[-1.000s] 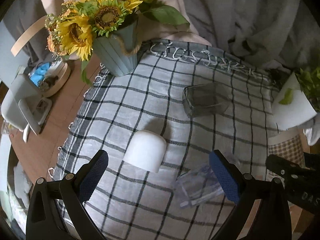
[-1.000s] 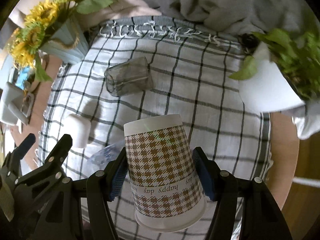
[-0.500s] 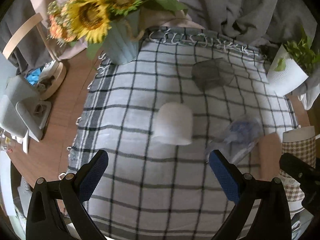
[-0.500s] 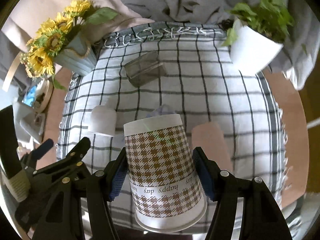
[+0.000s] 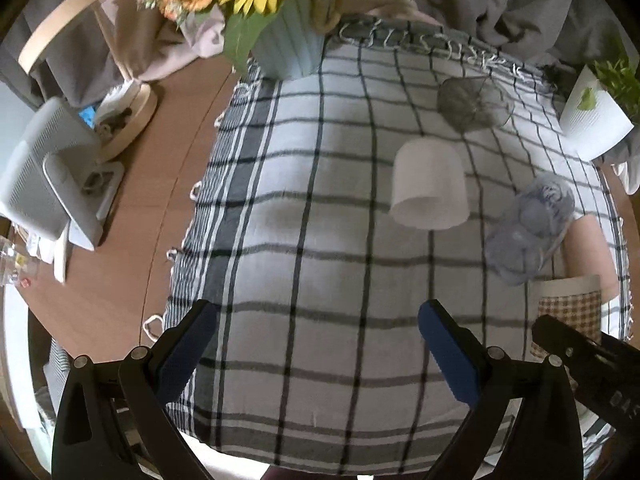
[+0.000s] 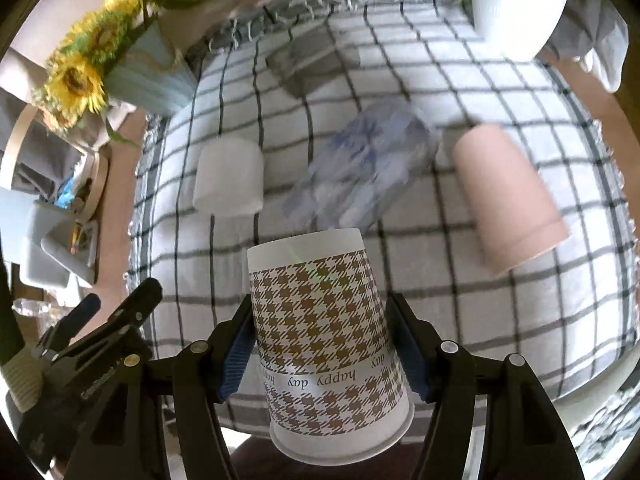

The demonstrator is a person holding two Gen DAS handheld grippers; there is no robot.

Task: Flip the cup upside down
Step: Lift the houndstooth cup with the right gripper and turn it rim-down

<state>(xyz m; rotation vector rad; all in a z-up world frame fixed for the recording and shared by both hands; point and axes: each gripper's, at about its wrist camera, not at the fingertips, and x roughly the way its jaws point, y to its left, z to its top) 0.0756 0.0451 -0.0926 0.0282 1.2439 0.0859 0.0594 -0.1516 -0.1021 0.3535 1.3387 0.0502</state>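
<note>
Blue-padded left gripper (image 5: 318, 344): jaws wide apart, empty, hovering over bare checked cloth (image 5: 320, 264) at lower centre of the left wrist view. Sunflower vase (image 6: 148, 80) at upper left of the right wrist view. White cup (image 6: 228, 178) left of centre, lying on its side on the cloth. Clear blue-printed cup (image 6: 360, 172) at centre, also on its side, blurred. Houndstooth paper cup (image 6: 328, 340) at lower centre, clamped between the pads of the right gripper (image 6: 324, 354); narrow base pointing away from the camera, wide rim nearest the lens, "happy day" lettering reading upside down. Contact between cup and cloth: cannot be told from either view. Pink cup (image 6: 508, 196) at right, on its side. White plant pot (image 6: 516, 4) at upper right. Progress, as judged: grasp complete, cup turned at least partway; remaining: setting the rim down flat on the cloth, then opening the jaws and withdrawing. Left gripper not needed for that step.
</note>
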